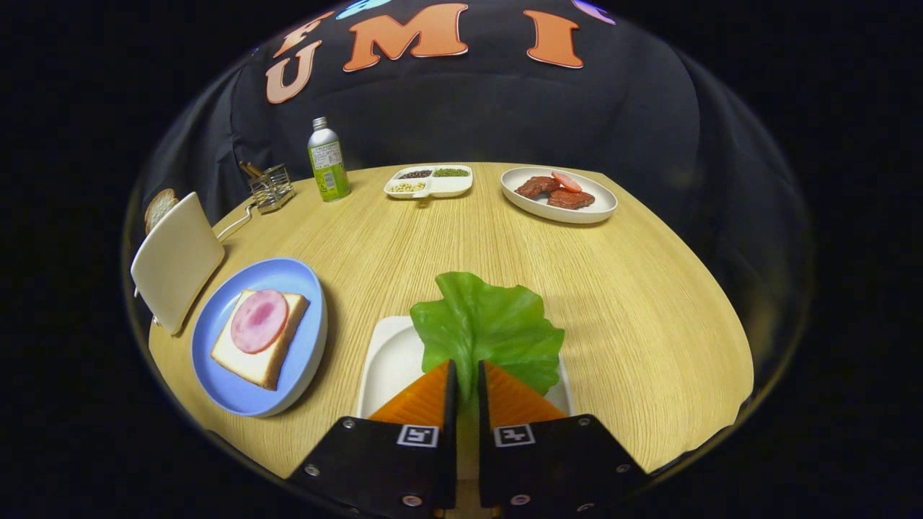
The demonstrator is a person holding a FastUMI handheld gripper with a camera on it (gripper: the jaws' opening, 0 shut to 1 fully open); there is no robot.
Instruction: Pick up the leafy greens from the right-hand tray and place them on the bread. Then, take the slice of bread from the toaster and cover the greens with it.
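Gripper view | we are clenching the tongs [466, 386] on the lettuce leaf [490, 328] above its white tray [386, 367] | ham-topped bread [259, 339] is lying left of the tongs, on the blue plate [288, 277]

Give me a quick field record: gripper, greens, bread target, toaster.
gripper: gripper fingers nearly closed, pinching the stem edge of the green lettuce leaf
greens: leaf above the white square tray, whether lifted clear cannot be told
target: white bread slice topped with round pink ham, on the blue plate, beside the tray
toaster: cream toaster beyond the plate, bread slice sticking up
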